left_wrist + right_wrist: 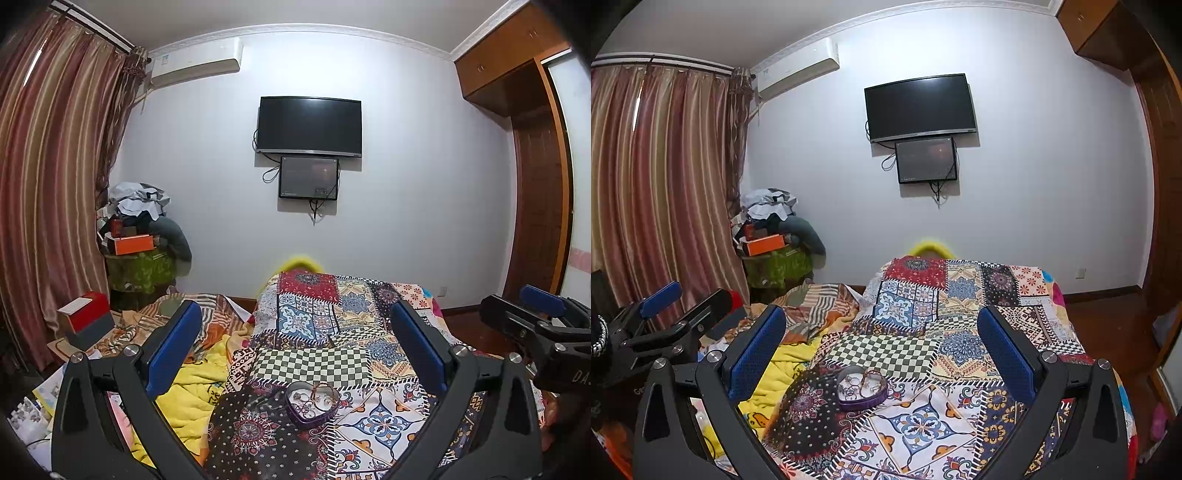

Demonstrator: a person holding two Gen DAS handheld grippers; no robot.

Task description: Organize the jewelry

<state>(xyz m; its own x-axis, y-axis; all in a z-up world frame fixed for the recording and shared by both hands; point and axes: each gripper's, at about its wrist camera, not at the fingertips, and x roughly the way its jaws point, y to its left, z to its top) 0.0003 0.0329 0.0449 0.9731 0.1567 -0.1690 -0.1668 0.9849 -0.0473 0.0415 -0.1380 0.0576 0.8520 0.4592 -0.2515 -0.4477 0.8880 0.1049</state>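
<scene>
Heart tin: a purple heart-shaped box (312, 405) (862, 387), lid off, sits on the patchwork quilt (325, 339) (942, 332), holding a jumble of rings and bracelets (314, 398) (858, 382).
Left gripper (295, 350): held above and short of the tin, blue pads spread wide, nothing between them.
Right gripper (882, 350): likewise gaping and empty, with the tin low between its fingers, nearer the left one.
Backdrop: beyond the tin, a dark wall television (309, 126) (920, 107).

White wall (424, 166) with a dark television (309, 125) — striped curtains (48, 184) left, wooden wardrobe (535, 184) right.
</scene>
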